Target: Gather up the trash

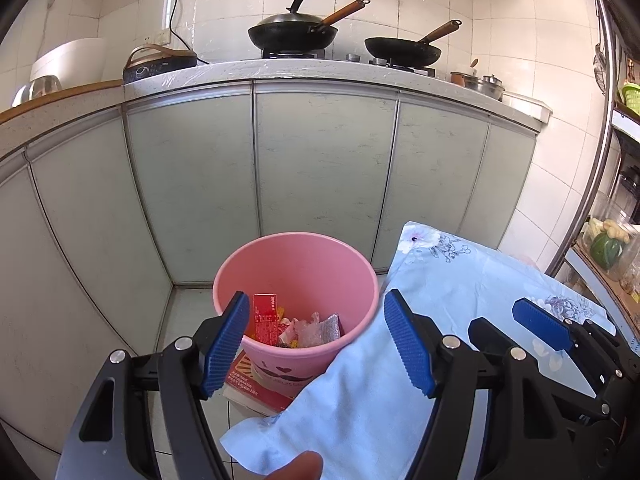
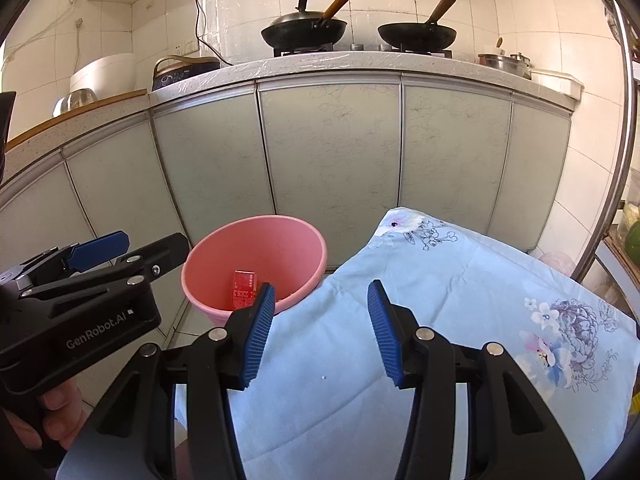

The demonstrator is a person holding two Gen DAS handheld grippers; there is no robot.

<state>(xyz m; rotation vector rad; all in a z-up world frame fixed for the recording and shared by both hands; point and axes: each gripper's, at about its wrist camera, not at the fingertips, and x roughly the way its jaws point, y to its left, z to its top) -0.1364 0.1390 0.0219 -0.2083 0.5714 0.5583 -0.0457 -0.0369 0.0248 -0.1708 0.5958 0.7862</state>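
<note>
Both sets of jaws are spread wide with nothing pinched between them. The left gripper (image 1: 316, 344) hovers right over the pink bucket (image 1: 296, 256), so the trash sits between its blue pads from that view: a red box (image 1: 266, 318) toward the left, crinkly clear wrappers (image 1: 316, 326) beside it on the right. The bucket stands on a red-and-white flat box (image 1: 256, 388) on the floor, just in front of the pale green cabinet doors (image 1: 324, 168). The right gripper (image 2: 322, 328) hangs over the light blue floral cloth (image 2: 440, 300), bare cloth between its pads; the bucket is to its left and farther away. Up on the counter (image 1: 320, 70), two black woks (image 1: 292, 36) sit on the stove.
</note>
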